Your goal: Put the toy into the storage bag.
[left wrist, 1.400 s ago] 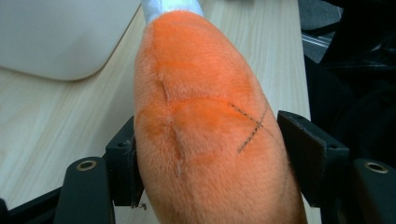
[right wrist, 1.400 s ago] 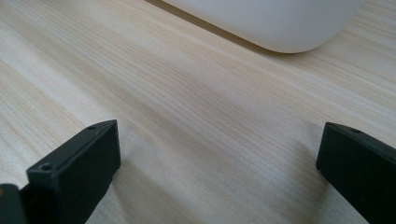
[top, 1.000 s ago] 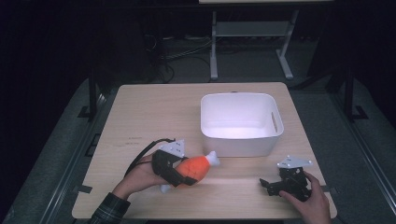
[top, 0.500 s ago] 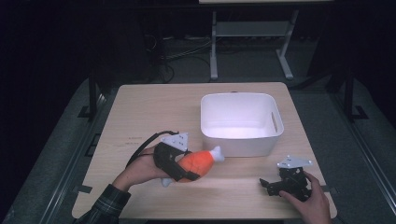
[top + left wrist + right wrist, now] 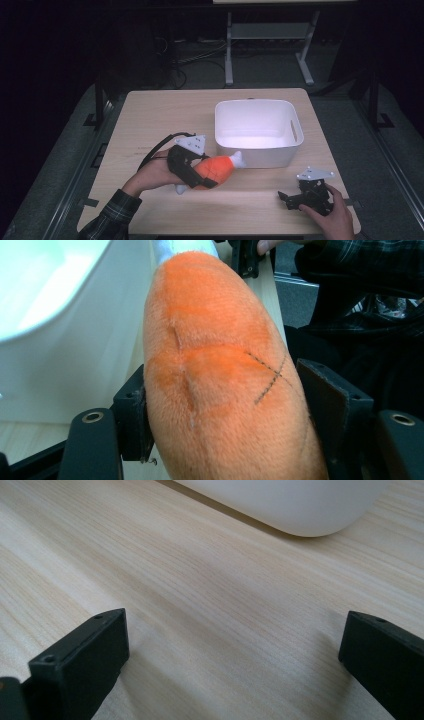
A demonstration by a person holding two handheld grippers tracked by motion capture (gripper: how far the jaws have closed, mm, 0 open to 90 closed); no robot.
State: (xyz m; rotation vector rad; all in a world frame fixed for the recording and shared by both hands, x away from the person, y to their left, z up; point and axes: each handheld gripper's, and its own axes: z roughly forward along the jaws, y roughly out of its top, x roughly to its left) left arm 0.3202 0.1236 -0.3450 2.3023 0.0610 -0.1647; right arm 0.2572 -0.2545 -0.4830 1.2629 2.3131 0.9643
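An orange plush drumstick with a white bone end is held above the wooden table, its white tip near the front wall of the white bin. My left gripper is shut on the plush drumstick, both jaws pressed into its sides in the left gripper view. The white bin stands close on that view's left. My right gripper rests low at the table's front right, open, its jaws spread wide over bare wood with nothing between them.
The white bin's rounded corner lies just ahead of the right gripper. A metal stand is on the floor beyond the table. A person's plaid sleeve comes in at the front left.
The left gripper has carried the plush drumstick up and to the right, toward the bin's front wall. The right gripper has stayed where it was.
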